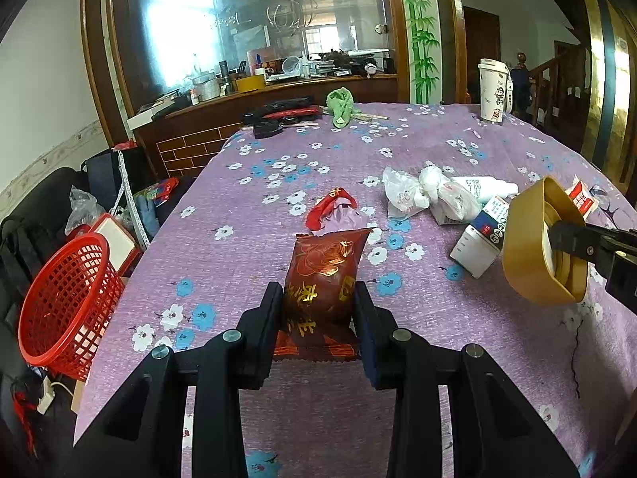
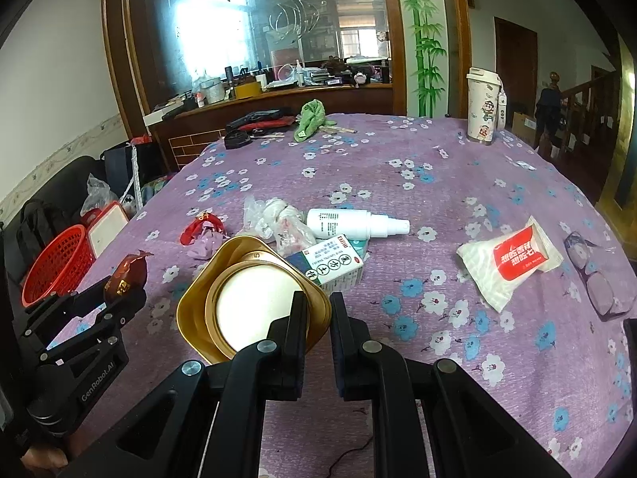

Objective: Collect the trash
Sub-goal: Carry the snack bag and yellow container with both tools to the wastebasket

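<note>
Black left gripper (image 1: pixel 318 298) clamped on a dark red snack packet (image 1: pixel 324 275), held above the purple floral tablecloth (image 1: pixel 278 147). Right gripper (image 2: pixel 318 306) pinches the rim of a gold tray (image 2: pixel 247 298), tilted, near a medicine box (image 2: pixel 332 265). Farther: red wrapper (image 1: pixel 330 207), knotted plastic bags (image 1: pixel 422 191), white spray bottle (image 2: pixel 354 223); right, a tissue pack (image 2: pixel 513 267). Red basket (image 1: pixel 69 302) stands off the table's left edge.
</note>
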Available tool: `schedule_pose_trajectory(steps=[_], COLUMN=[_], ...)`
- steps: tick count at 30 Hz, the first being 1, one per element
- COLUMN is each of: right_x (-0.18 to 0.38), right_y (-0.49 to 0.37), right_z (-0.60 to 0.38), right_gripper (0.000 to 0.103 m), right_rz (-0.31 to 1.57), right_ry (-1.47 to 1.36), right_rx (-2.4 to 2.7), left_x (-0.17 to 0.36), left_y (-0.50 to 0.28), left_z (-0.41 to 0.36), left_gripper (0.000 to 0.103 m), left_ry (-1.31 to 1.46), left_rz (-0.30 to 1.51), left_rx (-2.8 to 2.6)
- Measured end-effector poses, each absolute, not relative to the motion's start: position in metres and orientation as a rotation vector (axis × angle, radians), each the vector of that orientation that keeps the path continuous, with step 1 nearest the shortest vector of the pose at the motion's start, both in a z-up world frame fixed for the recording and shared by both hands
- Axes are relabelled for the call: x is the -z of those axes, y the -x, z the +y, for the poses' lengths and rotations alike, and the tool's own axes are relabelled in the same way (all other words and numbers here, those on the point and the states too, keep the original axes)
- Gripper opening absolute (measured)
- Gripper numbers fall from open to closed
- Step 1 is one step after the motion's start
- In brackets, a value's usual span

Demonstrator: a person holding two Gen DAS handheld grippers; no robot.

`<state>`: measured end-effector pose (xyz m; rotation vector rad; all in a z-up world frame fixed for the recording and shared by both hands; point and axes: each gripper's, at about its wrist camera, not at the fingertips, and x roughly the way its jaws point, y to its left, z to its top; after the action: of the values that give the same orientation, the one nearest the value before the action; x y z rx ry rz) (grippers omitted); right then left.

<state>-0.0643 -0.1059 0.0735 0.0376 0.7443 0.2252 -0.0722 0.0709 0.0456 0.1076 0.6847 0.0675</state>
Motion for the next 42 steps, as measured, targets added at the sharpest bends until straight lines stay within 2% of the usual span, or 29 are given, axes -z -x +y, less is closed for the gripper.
schedule_pose_trajectory(steps=[20,42], right_x=[-0.076,-0.092], right_y=[0.067,0.045], right_z=[-0.056,0.041], right_gripper=[0.012,0.012], right_rz=[0.755,0.825], right_ry=[0.044,0.118], right_rx=[-0.312,-0.516], left_x=[-0.052,-0.066], left_y=[0.081,0.101], left_z=[0.111,0.208], left_gripper=[0.034,0.034], left_ry=[-0.043,0.072], left_rz=[0.673,0.661], left_rx=[-0.129,-0.292])
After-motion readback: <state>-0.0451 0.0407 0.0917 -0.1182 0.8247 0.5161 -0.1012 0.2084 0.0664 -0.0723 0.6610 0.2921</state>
